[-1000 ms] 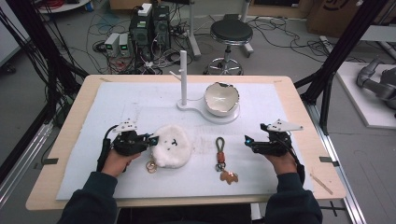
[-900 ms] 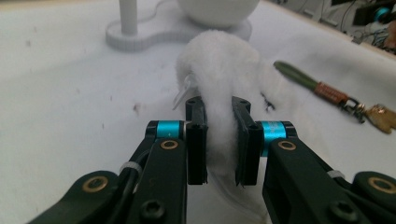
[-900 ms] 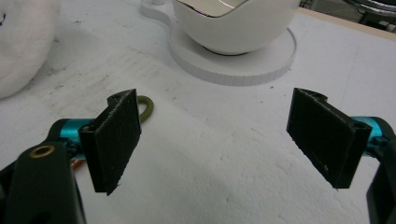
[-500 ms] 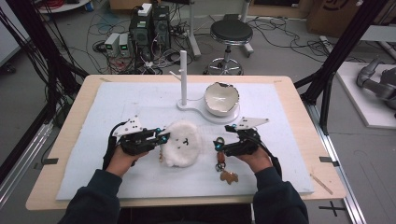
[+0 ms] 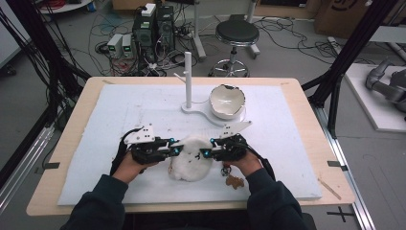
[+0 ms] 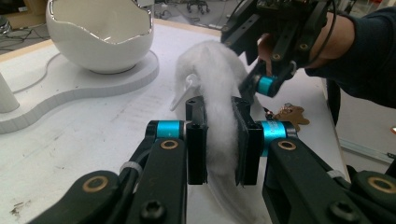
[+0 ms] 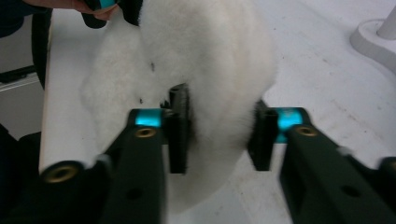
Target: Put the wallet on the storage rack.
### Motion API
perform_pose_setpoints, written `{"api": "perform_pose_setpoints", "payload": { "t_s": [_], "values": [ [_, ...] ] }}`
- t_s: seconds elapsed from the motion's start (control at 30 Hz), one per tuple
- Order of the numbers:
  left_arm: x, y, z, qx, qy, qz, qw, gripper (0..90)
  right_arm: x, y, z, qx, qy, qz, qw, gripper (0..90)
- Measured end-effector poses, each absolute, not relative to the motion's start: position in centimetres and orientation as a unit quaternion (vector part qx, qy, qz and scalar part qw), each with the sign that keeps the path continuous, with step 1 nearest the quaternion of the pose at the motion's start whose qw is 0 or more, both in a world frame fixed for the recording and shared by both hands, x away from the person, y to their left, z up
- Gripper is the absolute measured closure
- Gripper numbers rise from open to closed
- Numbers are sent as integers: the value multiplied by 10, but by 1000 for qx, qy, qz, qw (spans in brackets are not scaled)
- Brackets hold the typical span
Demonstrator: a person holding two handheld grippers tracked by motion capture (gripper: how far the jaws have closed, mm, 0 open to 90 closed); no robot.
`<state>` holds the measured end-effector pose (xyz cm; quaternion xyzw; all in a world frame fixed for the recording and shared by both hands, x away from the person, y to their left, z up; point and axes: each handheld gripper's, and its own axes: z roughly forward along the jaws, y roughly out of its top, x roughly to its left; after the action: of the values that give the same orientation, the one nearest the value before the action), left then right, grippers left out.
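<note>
We have a white fluffy plush (image 5: pixel 192 158) lying on the white foam mat (image 5: pixel 287 139) near the table's front edge, between our two hands. It looks soft and rounded, a pale woolly lump with a few small dark specks in its fur, and a thin white plastic tab sticks out of its side in the left gripper view. Our left gripper (image 5: pixel 168 149) pinches the plush's left flank, its jaws pressed deep into the fur. Our right gripper (image 5: pixel 207 152) has just been closing its jaws around the opposite flank, and the fur now bulges between its pads (image 7: pixel 180 128). Behind the plush stands a white eggshell-shaped bowl (image 5: pixel 228 100) on a white stand (image 5: pixel 189 81). A brown keychain (image 5: pixel 234 180) lies just beside our right hand.
</note>
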<state>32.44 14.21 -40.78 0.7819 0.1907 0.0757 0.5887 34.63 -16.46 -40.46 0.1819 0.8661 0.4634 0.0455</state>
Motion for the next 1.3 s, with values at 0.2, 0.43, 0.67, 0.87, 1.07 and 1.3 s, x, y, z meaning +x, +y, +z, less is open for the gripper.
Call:
{"api": "perform_pose_setpoints", "payload": {
  "t_s": [0.2,0.43,0.67,0.87,1.07,1.3],
  "values": [
    [331,144,-419,773,267,64,573,453,344,-170,-399,178,857,480,65,769],
    [335,132,-438,803,289,40,519,402,345,-182,-394,214,827,511,95,772],
    [332,123,-442,816,277,69,502,705,344,-181,-395,208,828,513,90,768],
    [332,136,-431,797,279,117,523,747,346,-186,-399,202,837,503,74,741],
    [329,142,-425,793,259,144,532,751,347,-184,-403,191,847,496,23,553],
    [324,135,-423,802,215,139,540,760,349,-189,-400,224,829,509,65,404]
  ]
}}
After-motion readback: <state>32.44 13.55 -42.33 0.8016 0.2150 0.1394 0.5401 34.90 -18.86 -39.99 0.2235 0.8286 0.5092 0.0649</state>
